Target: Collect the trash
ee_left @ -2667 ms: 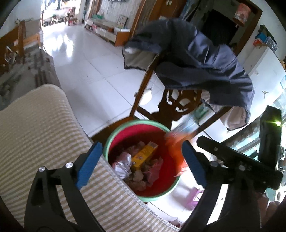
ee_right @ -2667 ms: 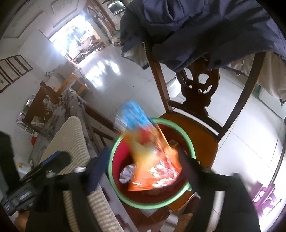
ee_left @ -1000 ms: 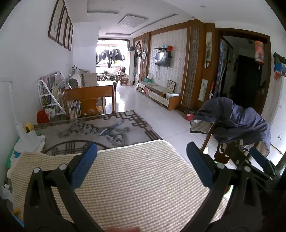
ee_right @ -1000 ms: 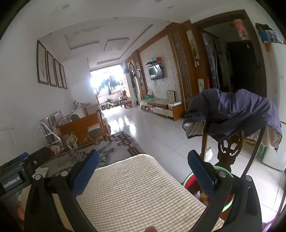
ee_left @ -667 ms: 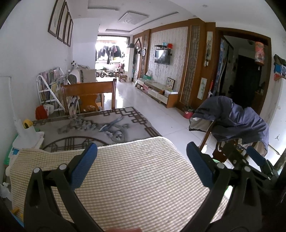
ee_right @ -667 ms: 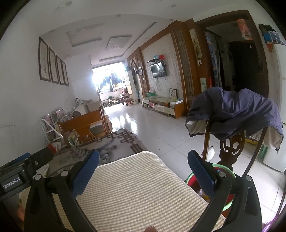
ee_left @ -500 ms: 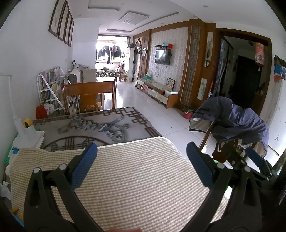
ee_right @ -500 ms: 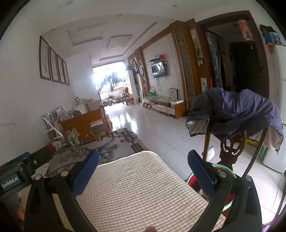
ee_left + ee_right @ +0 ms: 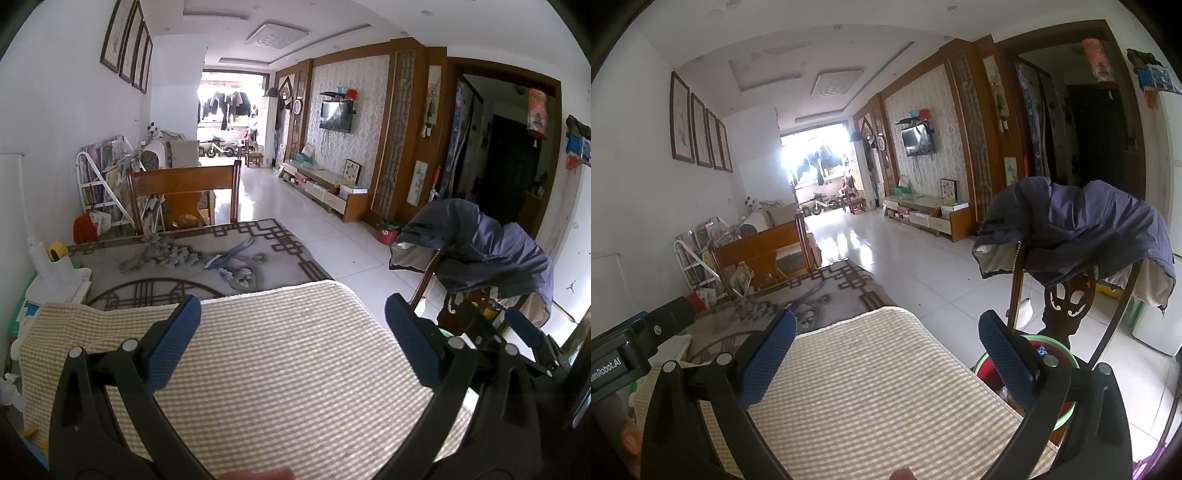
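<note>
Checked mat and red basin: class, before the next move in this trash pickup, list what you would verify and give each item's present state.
1. Left gripper empty and open: ok.
2. Right gripper empty and open: ok.
3. Trash left on the checked mat: none visible on the shown part; ok.
4. Red basin within view beside the mat, on the wooden chair: ok, partly hidden by the right gripper.
5. Room left in the basin: cannot tell.
6. Trash elsewhere, such as on the patterned tabletop: cannot tell.

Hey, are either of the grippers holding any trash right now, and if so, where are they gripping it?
Nothing is held. The left gripper and the right gripper both stand open and empty above the checked cloth.
</note>
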Demonstrator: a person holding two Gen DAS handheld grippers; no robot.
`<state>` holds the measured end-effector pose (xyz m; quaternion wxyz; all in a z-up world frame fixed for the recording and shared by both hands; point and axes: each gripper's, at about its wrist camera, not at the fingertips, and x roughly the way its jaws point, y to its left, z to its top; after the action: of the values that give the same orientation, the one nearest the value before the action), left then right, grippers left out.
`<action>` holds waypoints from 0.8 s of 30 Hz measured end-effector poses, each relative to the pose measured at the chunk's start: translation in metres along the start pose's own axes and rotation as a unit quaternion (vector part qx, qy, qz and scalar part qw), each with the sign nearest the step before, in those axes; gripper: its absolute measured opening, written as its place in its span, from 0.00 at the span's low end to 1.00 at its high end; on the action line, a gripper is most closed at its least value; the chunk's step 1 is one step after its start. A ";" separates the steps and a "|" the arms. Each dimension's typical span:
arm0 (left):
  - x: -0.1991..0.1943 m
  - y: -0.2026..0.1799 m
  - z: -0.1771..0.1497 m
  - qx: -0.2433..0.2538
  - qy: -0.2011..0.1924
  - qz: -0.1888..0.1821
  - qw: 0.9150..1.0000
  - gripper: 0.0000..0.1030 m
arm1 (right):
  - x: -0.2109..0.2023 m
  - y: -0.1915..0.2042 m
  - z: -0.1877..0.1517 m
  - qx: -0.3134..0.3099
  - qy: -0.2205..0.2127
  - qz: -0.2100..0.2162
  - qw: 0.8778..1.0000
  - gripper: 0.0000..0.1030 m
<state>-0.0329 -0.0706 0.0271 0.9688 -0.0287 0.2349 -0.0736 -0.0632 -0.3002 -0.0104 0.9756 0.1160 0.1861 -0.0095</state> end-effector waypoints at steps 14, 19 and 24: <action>0.004 -0.003 -0.003 -0.002 0.006 -0.003 1.000 0.95 | 0.013 -0.005 -0.004 -0.005 0.022 -0.004 1.000 0.93; 0.010 0.000 -0.007 -0.007 0.017 -0.001 1.000 0.95 | 0.030 -0.002 -0.013 -0.016 0.054 0.002 0.998 0.93; 0.024 0.008 -0.016 -0.003 0.035 0.015 0.999 0.95 | 0.081 0.000 -0.048 -0.054 0.136 0.011 0.989 0.93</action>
<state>-0.0185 -0.0671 0.0017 0.9610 -0.0254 0.2692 -0.0589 -0.0057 -0.2867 -0.0836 0.9462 0.0653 0.3157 0.0274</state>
